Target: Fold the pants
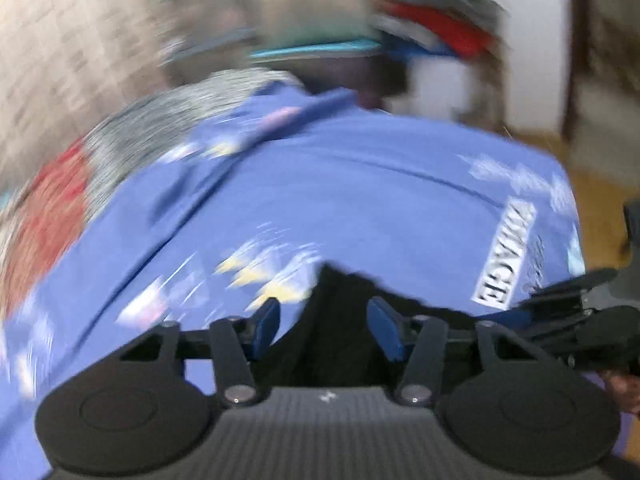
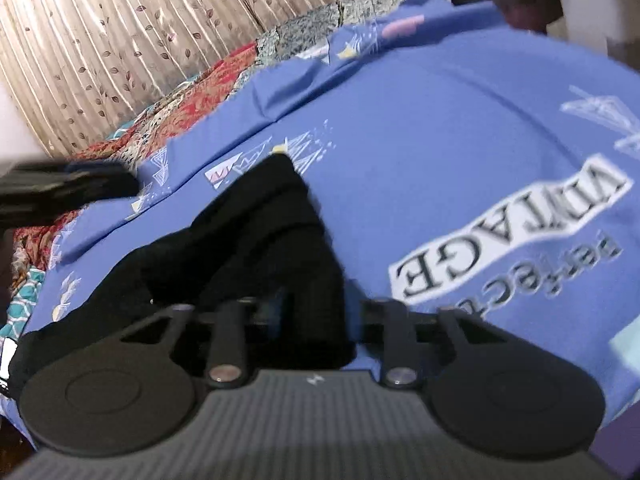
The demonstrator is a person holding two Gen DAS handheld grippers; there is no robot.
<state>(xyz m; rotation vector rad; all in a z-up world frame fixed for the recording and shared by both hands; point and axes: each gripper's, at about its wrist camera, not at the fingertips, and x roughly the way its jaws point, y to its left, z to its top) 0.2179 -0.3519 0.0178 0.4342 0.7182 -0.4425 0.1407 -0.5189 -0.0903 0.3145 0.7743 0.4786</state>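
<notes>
Black pants [image 2: 248,248] lie bunched on the blue printed bedsheet [image 2: 420,120]. My left hand-held gripper [image 1: 324,320] is spread, pants between its pads. My right hand-held gripper [image 2: 312,312]: fabric hides the pads, can't tell.

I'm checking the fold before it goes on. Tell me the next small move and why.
Probably lift and draw the black pants flat across the blue sheet. They lie bunched between the fingers of the right gripper and the left gripper, whose blue pads stand apart; whether either grips is unclear.
</notes>
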